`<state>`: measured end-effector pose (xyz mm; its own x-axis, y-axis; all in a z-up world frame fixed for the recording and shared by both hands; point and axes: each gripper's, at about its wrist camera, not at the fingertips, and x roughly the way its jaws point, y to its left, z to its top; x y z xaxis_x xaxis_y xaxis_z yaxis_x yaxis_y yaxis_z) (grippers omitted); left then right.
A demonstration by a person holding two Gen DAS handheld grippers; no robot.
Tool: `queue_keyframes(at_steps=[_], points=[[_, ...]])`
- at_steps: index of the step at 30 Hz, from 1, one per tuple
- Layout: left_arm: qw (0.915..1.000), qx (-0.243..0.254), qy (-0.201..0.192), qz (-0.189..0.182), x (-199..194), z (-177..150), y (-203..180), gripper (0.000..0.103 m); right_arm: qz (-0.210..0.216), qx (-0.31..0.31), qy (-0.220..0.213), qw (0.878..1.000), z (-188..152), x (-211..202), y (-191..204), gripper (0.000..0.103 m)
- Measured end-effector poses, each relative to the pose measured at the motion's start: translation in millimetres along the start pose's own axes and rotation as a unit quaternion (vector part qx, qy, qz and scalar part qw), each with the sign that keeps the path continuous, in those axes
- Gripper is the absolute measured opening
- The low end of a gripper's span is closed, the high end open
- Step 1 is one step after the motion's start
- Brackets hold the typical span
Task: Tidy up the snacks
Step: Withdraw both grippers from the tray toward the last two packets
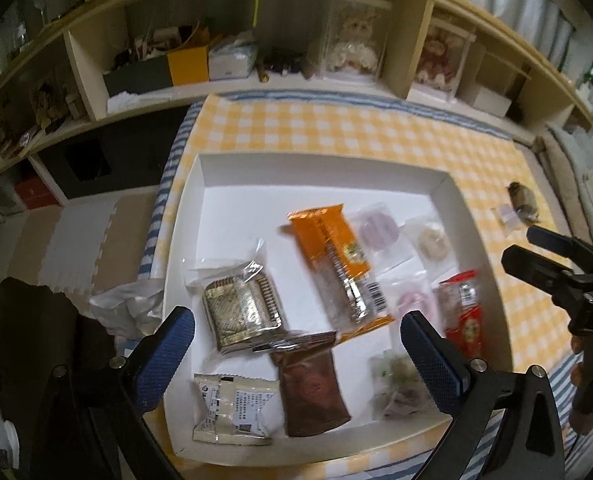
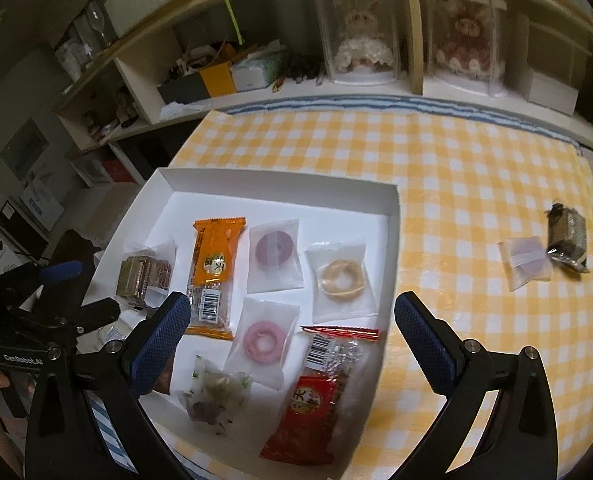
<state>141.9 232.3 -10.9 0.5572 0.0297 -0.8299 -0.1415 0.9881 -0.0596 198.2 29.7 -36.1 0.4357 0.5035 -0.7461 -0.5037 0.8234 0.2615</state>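
A white tray (image 1: 200, 172) on the yellow checked cloth holds several wrapped snacks. An orange packet (image 1: 336, 268), a gold-foil cake (image 1: 240, 312), a brown packet (image 1: 312, 392) and a white packet (image 1: 232, 408) lie under my left gripper (image 1: 296, 324). It hangs above them, open, with nothing held. My right gripper (image 2: 292, 308) is also open and holds nothing, above a pink ring snack (image 2: 262, 340) and a red packet (image 2: 316, 400). Outside the tray, on the cloth to the right, lie a purple round snack (image 2: 526, 262) and a dark packet (image 2: 568, 240).
A long shelf unit (image 2: 296, 92) with boxes and two cased dolls runs behind the cloth. The tray also holds a purple ring (image 2: 274, 256), a beige ring (image 2: 342, 280) and a clear leafy packet (image 2: 216, 392). A crumpled white bag (image 1: 124, 308) lies left of the tray.
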Motion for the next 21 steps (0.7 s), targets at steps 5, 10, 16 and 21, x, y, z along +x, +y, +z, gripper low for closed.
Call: queue_keyframes(at_steps=[5,10,16,21], points=[[0.9997,0.003,-0.024,-0.004,-18.1,-0.5,-9.2,0.103,-0.006,-0.006,-0.011,1.000,0.3,-14.7,-8.1,0.103],[0.9988,-0.003,-0.047,-0.014,-28.9,-0.8,-16.5,0.103,-0.016,-0.010,-0.024,1.000,1.2,-31.2,-22.5,0.103],[0.9975,0.002,-0.069,-0.019,-32.3,1.4,-31.8,0.103,-0.035,-0.013,-0.038,0.999,1.1,-51.3,-49.5,0.103],[0.9959,0.017,-0.084,-0.029,-28.6,6.4,-58.5,0.103,-0.056,-0.004,-0.051,0.997,1.1,-69.8,-81.6,0.103]])
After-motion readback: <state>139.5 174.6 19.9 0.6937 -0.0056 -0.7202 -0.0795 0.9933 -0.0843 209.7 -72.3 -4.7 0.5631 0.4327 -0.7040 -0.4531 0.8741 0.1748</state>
